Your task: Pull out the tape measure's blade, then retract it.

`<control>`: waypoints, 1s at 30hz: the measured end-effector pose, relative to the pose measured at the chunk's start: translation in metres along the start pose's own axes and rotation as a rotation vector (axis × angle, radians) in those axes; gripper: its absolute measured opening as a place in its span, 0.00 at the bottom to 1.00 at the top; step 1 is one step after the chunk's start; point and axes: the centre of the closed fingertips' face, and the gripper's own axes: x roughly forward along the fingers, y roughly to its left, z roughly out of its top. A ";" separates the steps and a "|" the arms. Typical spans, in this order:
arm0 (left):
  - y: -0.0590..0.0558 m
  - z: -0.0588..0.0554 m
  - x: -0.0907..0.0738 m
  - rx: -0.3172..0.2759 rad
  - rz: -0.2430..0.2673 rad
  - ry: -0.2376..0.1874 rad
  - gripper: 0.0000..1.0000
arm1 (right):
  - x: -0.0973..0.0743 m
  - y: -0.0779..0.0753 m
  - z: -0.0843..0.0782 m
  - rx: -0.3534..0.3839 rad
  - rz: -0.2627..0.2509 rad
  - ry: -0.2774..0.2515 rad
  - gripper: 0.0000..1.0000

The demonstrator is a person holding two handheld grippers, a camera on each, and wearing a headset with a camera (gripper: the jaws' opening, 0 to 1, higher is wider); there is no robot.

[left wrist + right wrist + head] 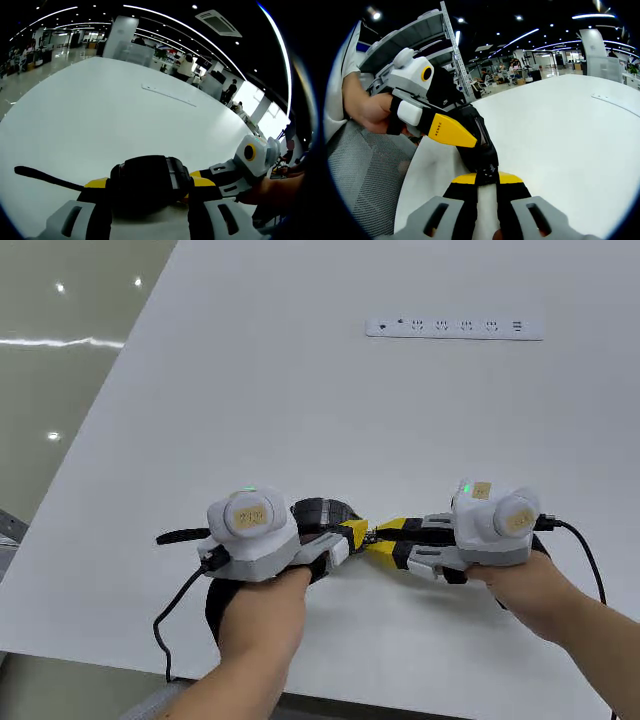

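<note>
The black tape measure (322,510) lies at the near edge of the white table, with my left gripper (345,538) shut on its case. In the left gripper view the case (147,184) sits between the yellow-tipped jaws, and its black wrist strap (40,177) trails off to the left. My right gripper (385,538) faces the left one, nearly tip to tip. In the right gripper view its jaws (486,179) are shut on the blade's end hook, right at the case (476,142). Almost no blade shows between case and jaws.
A white power strip (455,328) lies flat at the far side of the table (300,390). The table's left edge runs diagonally, with floor beyond it. Black cables hang from both grippers near the front edge. People and shelves stand in the room behind.
</note>
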 end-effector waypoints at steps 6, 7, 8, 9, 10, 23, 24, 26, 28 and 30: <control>-0.001 -0.001 0.000 0.017 0.003 0.001 0.58 | 0.000 0.001 -0.002 -0.010 -0.003 -0.001 0.10; -0.001 -0.001 0.000 0.021 0.003 0.000 0.58 | 0.000 0.001 -0.003 -0.013 -0.004 0.001 0.10; -0.001 -0.001 0.000 0.024 0.003 0.001 0.58 | 0.000 0.001 -0.003 -0.015 -0.004 0.001 0.10; -0.001 -0.001 0.000 0.026 0.004 0.000 0.58 | 0.000 0.001 -0.003 -0.014 -0.006 0.001 0.10; -0.001 -0.001 0.000 0.024 0.005 0.000 0.58 | 0.000 0.001 -0.003 -0.013 -0.007 0.001 0.10; -0.003 0.000 0.000 0.055 0.006 -0.012 0.59 | -0.001 0.003 -0.003 -0.065 -0.010 0.015 0.12; -0.003 0.000 0.000 0.057 0.004 -0.012 0.59 | -0.001 0.002 -0.003 -0.066 -0.010 0.015 0.12; -0.002 0.000 0.000 0.055 0.000 -0.014 0.59 | -0.002 0.002 -0.001 -0.057 -0.010 0.009 0.12; -0.003 0.000 0.000 0.060 0.003 -0.015 0.60 | -0.003 0.002 -0.002 -0.057 -0.011 0.009 0.12; -0.003 0.000 0.000 0.059 0.003 -0.019 0.60 | -0.004 0.001 -0.003 -0.052 -0.012 0.010 0.12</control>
